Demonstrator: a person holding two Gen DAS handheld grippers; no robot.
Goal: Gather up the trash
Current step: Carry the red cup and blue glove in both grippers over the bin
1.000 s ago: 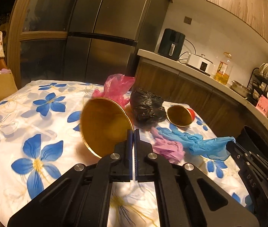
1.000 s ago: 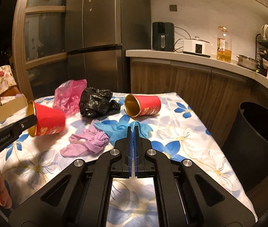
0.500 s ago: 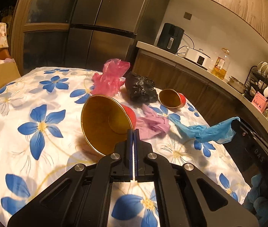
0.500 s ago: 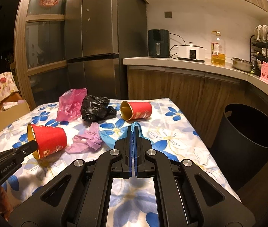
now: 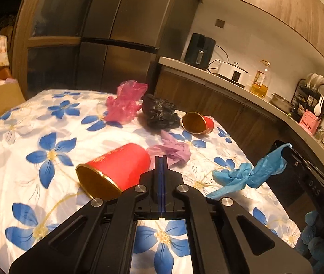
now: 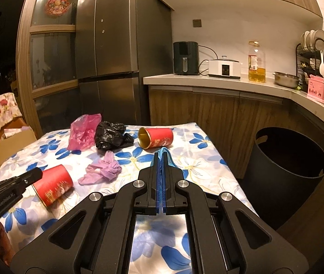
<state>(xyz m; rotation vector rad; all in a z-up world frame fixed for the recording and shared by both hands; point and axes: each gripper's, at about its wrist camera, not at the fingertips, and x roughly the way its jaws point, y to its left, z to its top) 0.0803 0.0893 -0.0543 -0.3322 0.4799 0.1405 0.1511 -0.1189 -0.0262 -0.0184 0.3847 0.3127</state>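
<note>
**Trash collection under way: one glove in transit, five items left on the table**

Clock directions are read on the right wrist view, with twelve o'clock pointing away from the camera.

The right gripper (image 6: 162, 157) is clenched on a crumpled blue disposable glove (image 5: 248, 175). A fold of it shows above the fingertips. In the left wrist view the glove hangs in the air from that gripper, off the table's edge on the bin's side. The round black plastic trash bin (image 6: 276, 182) stands on the floor at about three o'clock from the gripper, just beside the table with the blue-flowered white cloth (image 6: 203, 159). The glove is not yet over the bin's mouth.

The left gripper (image 5: 162, 159) is closed, its pads meeting with nothing seen between them. A red paper cup with a gold lining (image 6: 54, 185) lies on its side at about nine o'clock, touching or just beside the left gripper's tip. Whether the tip has caught the cup cannot be told.

Four more items are on the cloth:
- a knotted mauve disposable glove (image 6: 103, 171) at ten o'clock;
- a crumpled pink plastic bag (image 6: 81, 132) at eleven o'clock;
- a crumpled black plastic bag (image 6: 110, 134) just right of it;
- a second red paper cup (image 6: 158, 137) on its side at twelve o'clock.

Blue crumpled material low at the right edge of the left view suggests that something is already in the bin. By this reading the task is in its early part. The blue glove's drop is the step in hand, and five items remain to be collected.
</note>
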